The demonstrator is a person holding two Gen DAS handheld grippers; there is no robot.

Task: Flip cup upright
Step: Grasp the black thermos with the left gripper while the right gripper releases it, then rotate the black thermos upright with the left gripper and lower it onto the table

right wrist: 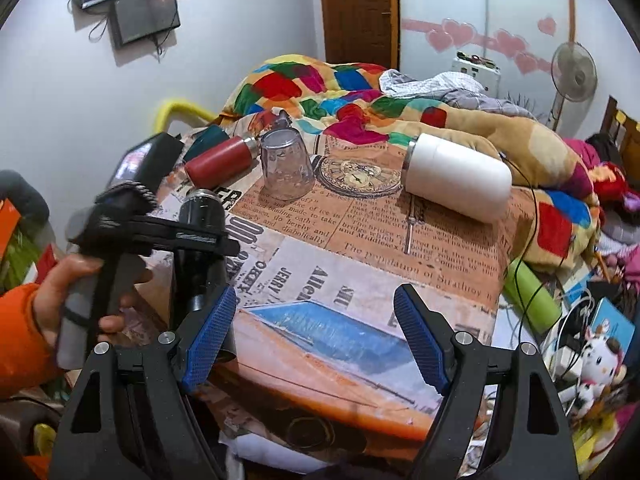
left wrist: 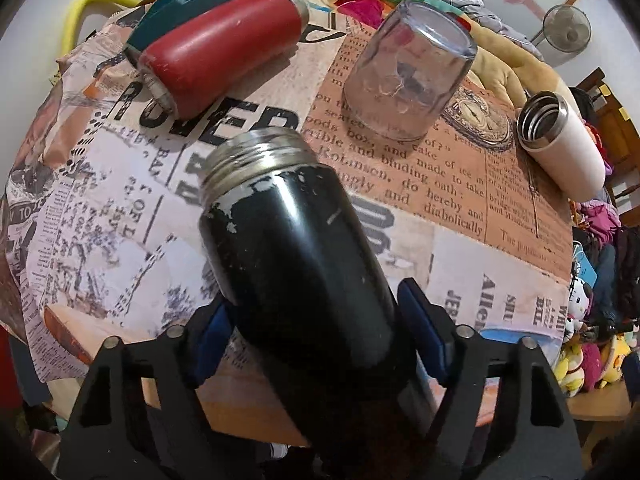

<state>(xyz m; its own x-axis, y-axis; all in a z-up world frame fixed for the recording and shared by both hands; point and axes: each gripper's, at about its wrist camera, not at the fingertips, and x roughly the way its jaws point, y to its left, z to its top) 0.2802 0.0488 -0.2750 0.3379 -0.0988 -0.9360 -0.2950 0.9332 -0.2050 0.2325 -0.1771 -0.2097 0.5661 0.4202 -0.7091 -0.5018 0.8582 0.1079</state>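
Your left gripper (left wrist: 316, 316) is clamped on the black cup (left wrist: 296, 248), its blue pads (left wrist: 424, 332) pressing both sides of the lower body. The cup stands close to upright, threaded steel mouth on top, leaning slightly toward 11 o'clock in the left wrist view. In the right wrist view the same cup (right wrist: 200, 248) sits at 9 o'clock with the left gripper (right wrist: 192, 236) around it and your left hand (right wrist: 68, 304) on the handle; whether its base touches the table (right wrist: 360, 280) is hard to tell.

Your right gripper (right wrist: 316, 336) has its fingers spread wide apart, holding nothing, over the newspaper-print tablecloth.

Seen from the left wrist, the red flask (left wrist: 216, 52) lies on its side at 11 o'clock, touching a teal flask (left wrist: 180, 4) behind it. The clear glass (left wrist: 408, 76) stands mouth-down at 1 o'clock. The white flask (left wrist: 560, 140) lies on its side at 2 o'clock, open mouth facing the glass, well apart from the black cup.
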